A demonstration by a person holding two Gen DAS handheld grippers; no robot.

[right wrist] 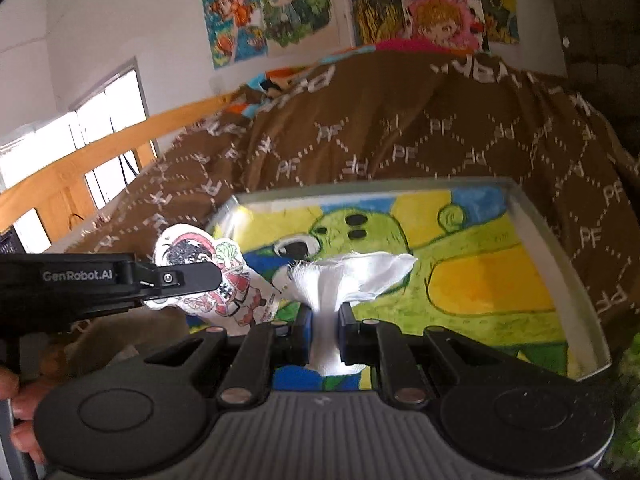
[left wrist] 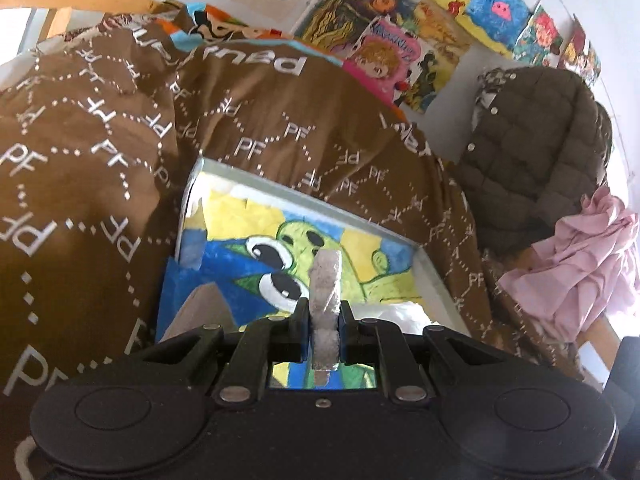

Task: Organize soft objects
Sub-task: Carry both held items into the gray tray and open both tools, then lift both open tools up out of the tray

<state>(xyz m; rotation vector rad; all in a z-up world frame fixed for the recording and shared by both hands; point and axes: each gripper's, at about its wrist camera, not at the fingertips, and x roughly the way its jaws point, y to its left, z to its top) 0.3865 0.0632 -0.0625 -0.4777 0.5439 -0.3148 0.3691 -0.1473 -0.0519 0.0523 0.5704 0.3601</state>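
**A:** Nearest the lens, the right gripper [right wrist: 324, 320] is seen clamped on a bunch of white cloth [right wrist: 360, 270], which fans out frayed just past the pads. Next to it, the left gripper [left wrist: 324, 316] is pinched shut on a printed cloth [right wrist: 224, 280] with a cartoon figure on it. It's seen edge-on from its own camera. Whether it's one piece with the white cloth can't be told.

**B:** So how's that stuff expected to handle?

**A:** Light and floppy, probably. No stiffness is shown, and everything past the pads droops. A frayed hem is likely to slip or shed threads, so a grab further in, on a doubled fold, would be advised. Not fragile, though.

**B:** And where's it being held?

**A:** Over a shallow tray [right wrist: 360, 193] with a green-creature painting [right wrist: 480, 280] laid inside. No contact with the painting can be made out. The tray is nested in a brown blanket [right wrist: 400, 128]. Further back, a quilted jacket [left wrist: 532, 152] and a pink cloth [left wrist: 580, 264] are draped, more soft stuff presumably to be sorted. Posters [right wrist: 280, 4] are stuck on the far wall.
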